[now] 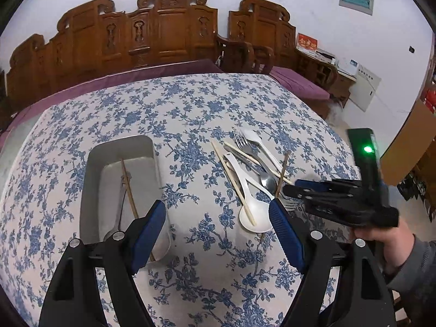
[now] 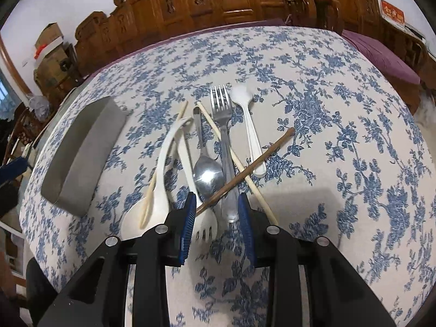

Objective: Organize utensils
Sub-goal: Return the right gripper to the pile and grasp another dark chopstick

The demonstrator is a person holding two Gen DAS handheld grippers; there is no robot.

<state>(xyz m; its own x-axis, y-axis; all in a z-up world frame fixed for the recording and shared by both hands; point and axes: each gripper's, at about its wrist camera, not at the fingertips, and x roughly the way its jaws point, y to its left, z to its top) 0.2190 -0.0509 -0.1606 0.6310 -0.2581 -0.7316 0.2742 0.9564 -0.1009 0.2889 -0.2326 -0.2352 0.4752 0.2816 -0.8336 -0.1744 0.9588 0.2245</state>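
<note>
A grey tray (image 1: 92, 179) stands on the left of the table and holds a brown chopstick (image 1: 129, 190) and a metal spoon (image 1: 114, 231). A pile of utensils lies to its right: metal fork (image 2: 222, 114), metal spoon (image 2: 207, 174), white spoon (image 2: 250, 125), white ladle spoon (image 2: 160, 179), white fork (image 2: 204, 226), pale chopsticks (image 2: 218, 133), brown chopstick (image 2: 261, 158). My left gripper (image 1: 218, 218) is open and empty above the cloth between tray and pile. My right gripper (image 2: 218, 207) is open, its fingers on either side of the brown chopstick's near end and the metal fork's handle.
The table wears a blue floral cloth (image 1: 177, 103). A carved wooden bench (image 1: 152, 30) with purple cushions stands behind it. The tray (image 2: 81, 150) shows in the right wrist view at the left. Boxes (image 2: 49, 43) are stacked at the far left.
</note>
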